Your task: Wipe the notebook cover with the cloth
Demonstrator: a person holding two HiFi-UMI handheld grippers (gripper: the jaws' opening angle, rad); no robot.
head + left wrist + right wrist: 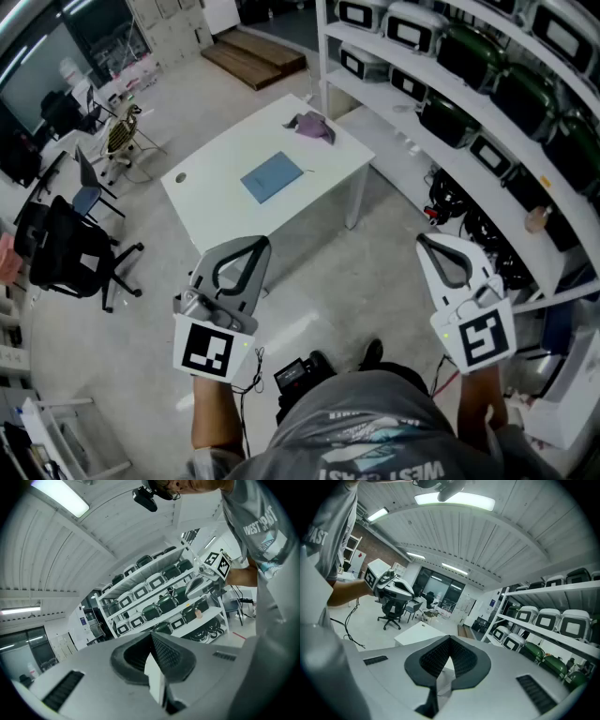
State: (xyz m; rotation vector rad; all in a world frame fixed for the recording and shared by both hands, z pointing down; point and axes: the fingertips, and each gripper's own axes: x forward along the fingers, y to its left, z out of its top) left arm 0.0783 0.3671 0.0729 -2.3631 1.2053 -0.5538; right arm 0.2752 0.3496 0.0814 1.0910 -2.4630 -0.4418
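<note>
The blue notebook (pixel 272 176) lies flat in the middle of the white table (pixel 216 202), well ahead of me. A crumpled purple cloth (pixel 312 126) sits at the table's far right corner. Both grippers hang over the floor, short of the table and apart from both objects. My left gripper (pixel 253 244) has its jaws together with nothing between them, and its own view shows the tips (pixel 151 634) meeting. My right gripper (pixel 428 240) is also shut and empty, its tips (pixel 450 638) touching. A corner of the table (pixel 423 633) shows in the right gripper view.
Long white shelves (pixel 487 122) with green and white cases run along the right. Black office chairs (pixel 70 248) stand to the left and a wooden platform (pixel 253 54) lies beyond the table. A black device (pixel 298 373) and cables lie on the floor by my feet.
</note>
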